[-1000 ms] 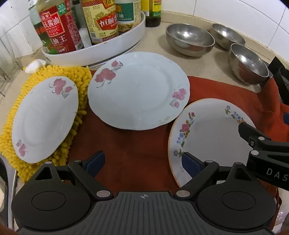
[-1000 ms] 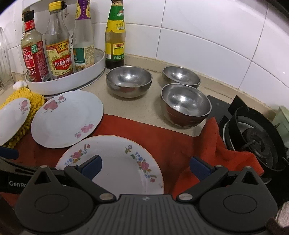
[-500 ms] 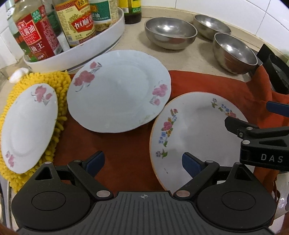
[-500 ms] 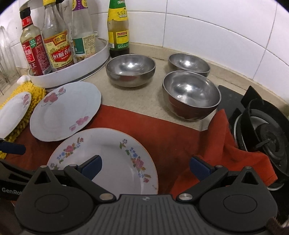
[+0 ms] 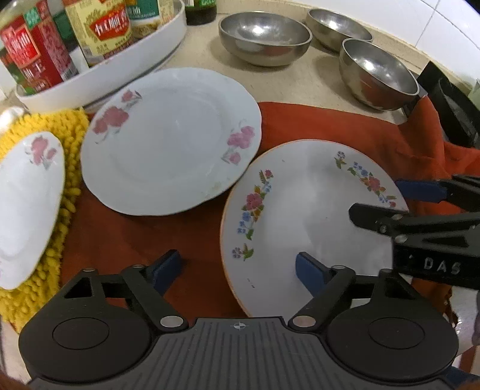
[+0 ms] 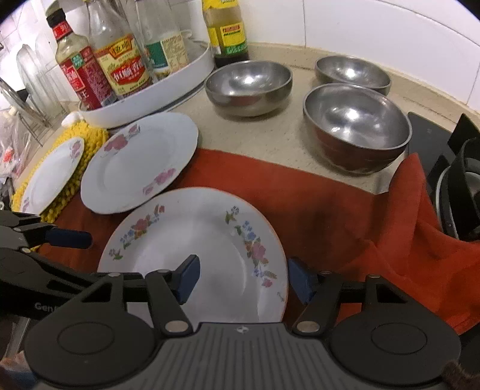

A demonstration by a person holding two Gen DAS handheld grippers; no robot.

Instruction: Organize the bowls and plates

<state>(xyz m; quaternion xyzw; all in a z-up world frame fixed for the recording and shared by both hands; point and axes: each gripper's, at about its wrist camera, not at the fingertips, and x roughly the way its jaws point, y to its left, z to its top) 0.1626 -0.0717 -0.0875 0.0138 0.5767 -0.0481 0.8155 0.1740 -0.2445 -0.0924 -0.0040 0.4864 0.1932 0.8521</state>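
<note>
A flowered plate with an orange rim (image 5: 303, 210) (image 6: 204, 240) lies on the red cloth (image 5: 330, 126). A larger pink-rose plate (image 5: 168, 153) (image 6: 141, 162) lies left of it, and a small pink-rose plate (image 5: 27, 204) (image 6: 51, 177) rests on a yellow mat. Three steel bowls (image 5: 264, 37) (image 5: 339, 27) (image 5: 378, 78) stand behind. My left gripper (image 5: 237, 270) is open over the flowered plate's left rim. My right gripper (image 6: 243, 279) is open, its fingers straddling that plate's right rim; it also shows in the left wrist view (image 5: 384, 201).
A white round tray (image 5: 120, 75) of sauce bottles stands at the back left, with a dark bottle (image 6: 228, 33) beside it. A gas stove burner (image 6: 459, 192) sits at the right, the red cloth bunched against it. A dish rack (image 6: 24, 99) is at the far left.
Both grippers have moved forward and lower toward the flowered plate. The right gripper's jaws have narrowed and now straddle the plate's right rim.
</note>
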